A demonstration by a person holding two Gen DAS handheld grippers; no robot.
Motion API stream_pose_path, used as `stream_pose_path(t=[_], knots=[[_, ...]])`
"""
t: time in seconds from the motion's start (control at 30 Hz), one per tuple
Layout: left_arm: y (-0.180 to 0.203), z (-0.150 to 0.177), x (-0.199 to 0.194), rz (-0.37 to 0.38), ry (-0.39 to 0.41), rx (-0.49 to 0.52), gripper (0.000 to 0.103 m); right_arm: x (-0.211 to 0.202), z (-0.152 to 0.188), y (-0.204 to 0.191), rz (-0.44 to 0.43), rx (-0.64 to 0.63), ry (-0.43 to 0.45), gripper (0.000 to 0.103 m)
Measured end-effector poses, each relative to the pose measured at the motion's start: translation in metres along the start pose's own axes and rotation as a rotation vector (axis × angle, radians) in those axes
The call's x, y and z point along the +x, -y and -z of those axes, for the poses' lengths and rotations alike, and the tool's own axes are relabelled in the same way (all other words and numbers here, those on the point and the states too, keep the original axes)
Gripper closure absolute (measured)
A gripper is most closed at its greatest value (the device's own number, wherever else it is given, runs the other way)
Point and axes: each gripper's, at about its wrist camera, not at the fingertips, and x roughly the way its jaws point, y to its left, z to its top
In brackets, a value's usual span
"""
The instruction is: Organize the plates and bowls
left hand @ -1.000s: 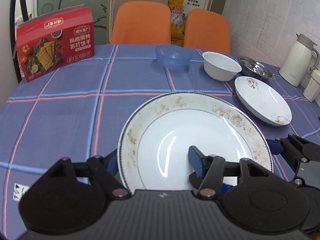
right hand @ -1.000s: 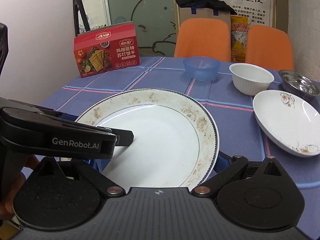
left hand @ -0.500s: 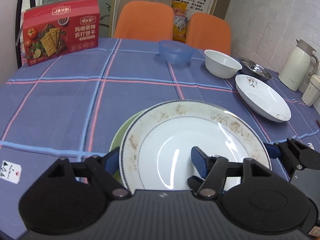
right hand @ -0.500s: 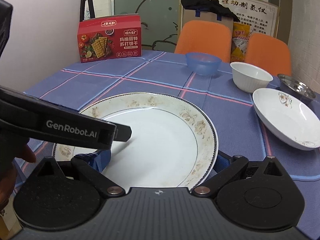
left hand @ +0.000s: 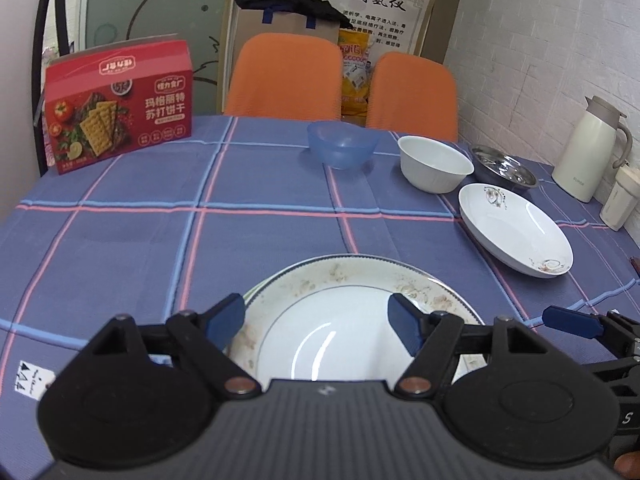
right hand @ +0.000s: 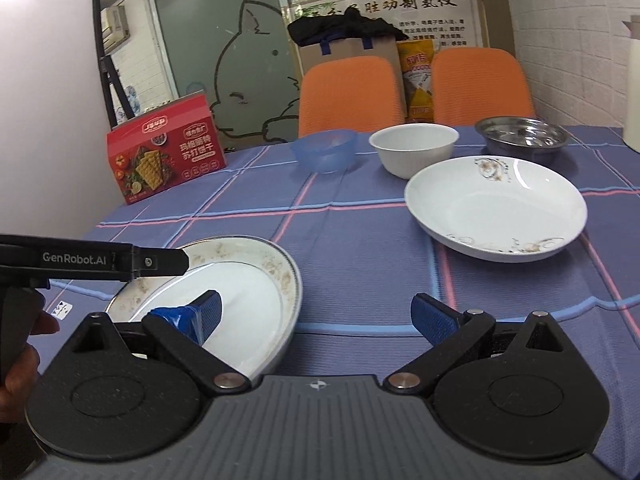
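- My left gripper and right gripper both hang spread, pinching nothing, over the gold-patterned plate (probably the stack base).
- The floral dish looks like the next one up.

The left wrist view sits low behind the left tool, facing across the tabletop toward two orange chairs, with a speckled plate very near its lens. The right wrist view looks the same way from behind the right tool, set further right. Both share the plate, the cracker box, the blue bowl and the white bowl.
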Motion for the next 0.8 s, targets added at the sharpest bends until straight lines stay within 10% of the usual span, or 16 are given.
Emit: stream_pose_path(t=[0.8], knots=[[0.091,-0.051,0.048,0.018,-0.016,0.188,0.021,-0.016,-0.025,0.118,0.163,0.155,0.045,0.014]])
